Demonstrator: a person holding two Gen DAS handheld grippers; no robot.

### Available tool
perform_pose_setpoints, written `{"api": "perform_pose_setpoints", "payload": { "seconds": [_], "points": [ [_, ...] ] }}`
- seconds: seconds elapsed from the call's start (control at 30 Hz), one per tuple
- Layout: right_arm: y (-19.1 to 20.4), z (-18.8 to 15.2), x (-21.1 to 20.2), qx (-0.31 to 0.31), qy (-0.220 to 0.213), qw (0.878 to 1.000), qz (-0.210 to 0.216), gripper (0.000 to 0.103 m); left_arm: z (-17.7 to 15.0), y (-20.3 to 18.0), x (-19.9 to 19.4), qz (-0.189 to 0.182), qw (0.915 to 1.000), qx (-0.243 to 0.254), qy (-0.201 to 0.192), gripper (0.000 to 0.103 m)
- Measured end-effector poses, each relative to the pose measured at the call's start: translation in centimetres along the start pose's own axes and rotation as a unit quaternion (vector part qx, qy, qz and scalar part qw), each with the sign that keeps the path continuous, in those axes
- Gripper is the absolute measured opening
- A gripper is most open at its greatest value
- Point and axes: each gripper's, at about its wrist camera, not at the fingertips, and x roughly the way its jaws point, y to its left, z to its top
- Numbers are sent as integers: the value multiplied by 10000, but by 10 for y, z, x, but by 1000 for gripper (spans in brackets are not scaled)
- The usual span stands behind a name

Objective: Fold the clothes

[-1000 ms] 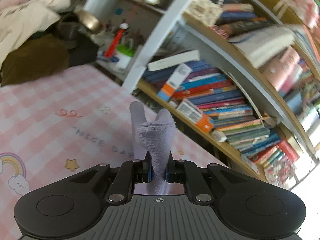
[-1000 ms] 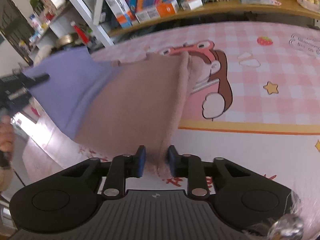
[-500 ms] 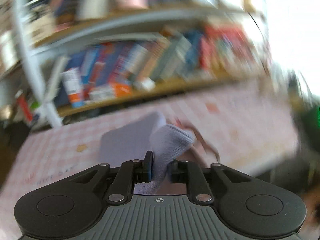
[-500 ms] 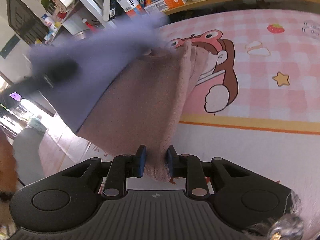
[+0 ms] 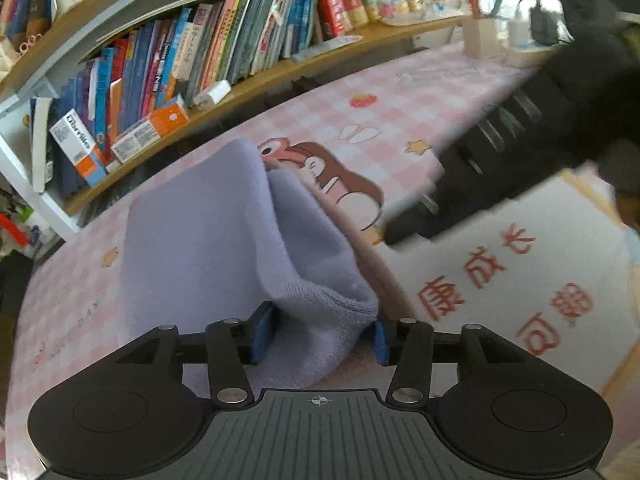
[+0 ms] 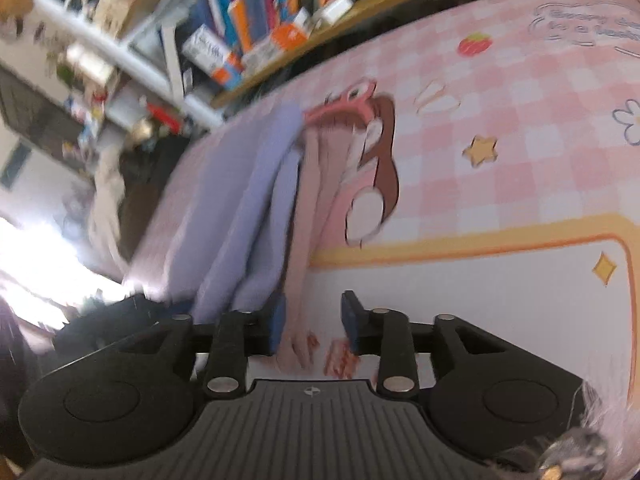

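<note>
Lavender garment [image 5: 208,240] now released by both tools.

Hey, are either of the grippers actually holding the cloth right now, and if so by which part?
Neither. The left gripper is open, a fold of the lavender cloth lying loose between its jaws. The right gripper is open too.

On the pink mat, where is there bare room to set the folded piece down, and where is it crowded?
Bare room: the white panel with red characters, inside the orange border and right of the lilac cloth; also the pink checks around the strawberry. Crowded: the bookshelf edge behind the cloth, and where the right gripper reaches over the mat.
</note>
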Motion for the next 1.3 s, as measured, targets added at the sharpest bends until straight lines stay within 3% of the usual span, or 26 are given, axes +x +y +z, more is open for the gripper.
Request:
{"api": "perform_pose_setpoints", "payload": {
  "seconds": [0.13,0.37,0.43,0.5,0.63,0.77,0.83,0.87,0.9,0.93,1.03,1.2,1.3],
  "points": [
    [3,13,-3,122,-183,9996,170,46,1,19,-32,-376,9981,-397,-284,51],
    [21,35,25,30,-207,9997,142,47,7,82,-72,-122,9911,-1048,-815,50],
    [23,42,38,67,-157,9998,66,48,9,101,-63,327,9913,-1149,-555,39],
    [24,47,52,144,-67,9999,14,50,4,116,-46,451,9902,-1293,-276,21],
    [25,55,76,265,60,9996,-20,52,-10,114,-16,232,9941,-1058,1,19],
    [29,64,89,396,-62,9992,-39,55,-16,112,-15,168,9947,-1010,-119,19],
    [31,68,95,386,-134,9991,-133,52,-16,114,-16,86,9951,-973,-144,19],
    [35,69,95,313,-219,9991,-203,47,-17,115,-17,60,9955,-933,-151,19],
    [39,71,93,215,-318,9989,-268,33,-17,115,-17,35,9957,-909,-157,19],
    [47,70,88,0,-498,9985,-207,26,-18,116,-18,11,9956,-925,-163,19],
    [69,61,60,-881,-1352,9862,364,22,-21,120,-18,-56,9951,-969,-179,20],
    [59,62,62,-903,-1486,9813,-827,21,-22,122,-18,-130,9956,-908,-193,20],
    [57,58,51,-808,-1392,9829,-898,25,-23,124,-18,-166,9949,-970,-222,21]
  ]
}}
